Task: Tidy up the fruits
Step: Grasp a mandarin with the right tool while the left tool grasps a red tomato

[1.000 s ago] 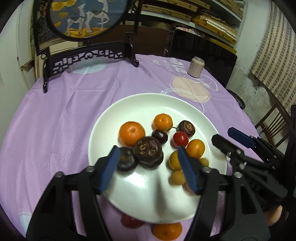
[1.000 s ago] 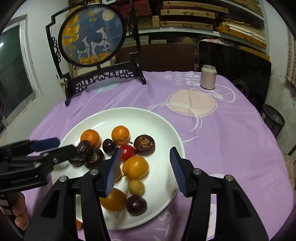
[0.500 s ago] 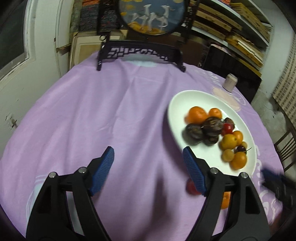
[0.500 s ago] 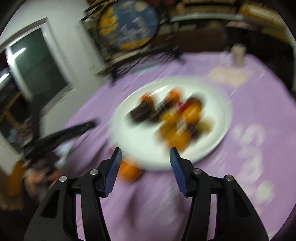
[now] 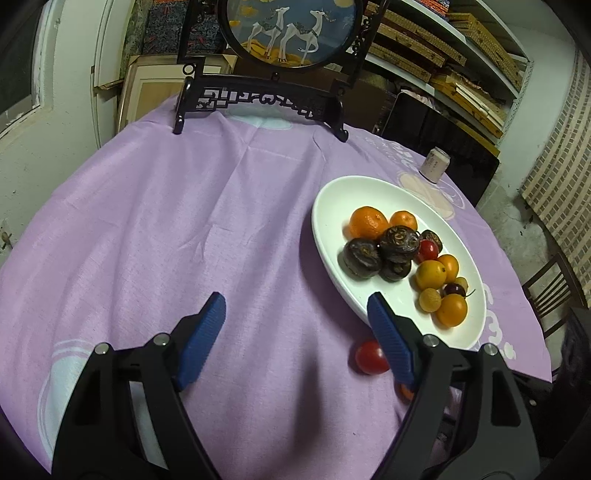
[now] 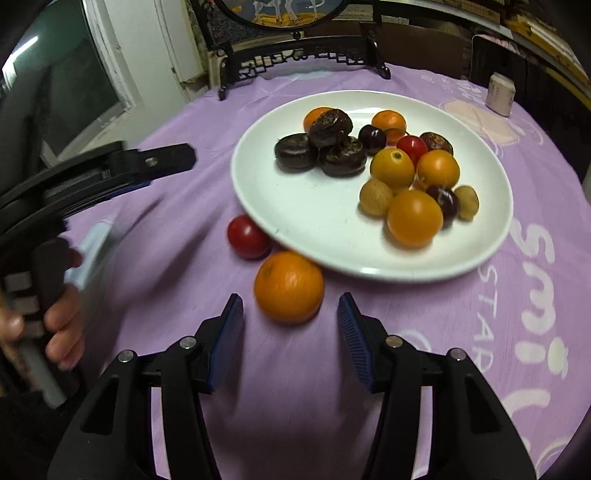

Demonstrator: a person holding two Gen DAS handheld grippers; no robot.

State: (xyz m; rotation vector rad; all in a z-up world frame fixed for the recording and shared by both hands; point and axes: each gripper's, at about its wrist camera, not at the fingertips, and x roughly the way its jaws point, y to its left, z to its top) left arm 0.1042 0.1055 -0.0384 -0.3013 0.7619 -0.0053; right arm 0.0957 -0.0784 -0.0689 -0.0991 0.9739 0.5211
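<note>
A white plate (image 6: pixel 314 218) on the purple tablecloth holds several fruits: oranges, dark water chestnuts, cherries, small yellow fruits. A loose orange (image 6: pixel 289 287) and a red tomato (image 6: pixel 247 236) lie on the cloth by the plate's near-left rim. My right gripper (image 6: pixel 290 332) is open and empty, just short of the orange. My left gripper (image 5: pixel 295 332) is open and empty over bare cloth, left of the plate (image 5: pixel 332 206); the tomato (image 5: pixel 370 356) lies beside its right finger. The left gripper also shows at the left in the right wrist view (image 6: pixel 110 170).
A black carved stand with a round deer picture (image 5: pixel 291 29) stands at the table's far edge. A small can (image 5: pixel 436 164) sits at the far right. A wooden chair (image 5: pixel 550 291) is beyond the table's right edge. Shelves line the back wall.
Both grippers have drawn back from above the plate. The left has swung to the cloth left of the plate; the right has come down in front of the loose orange.
</note>
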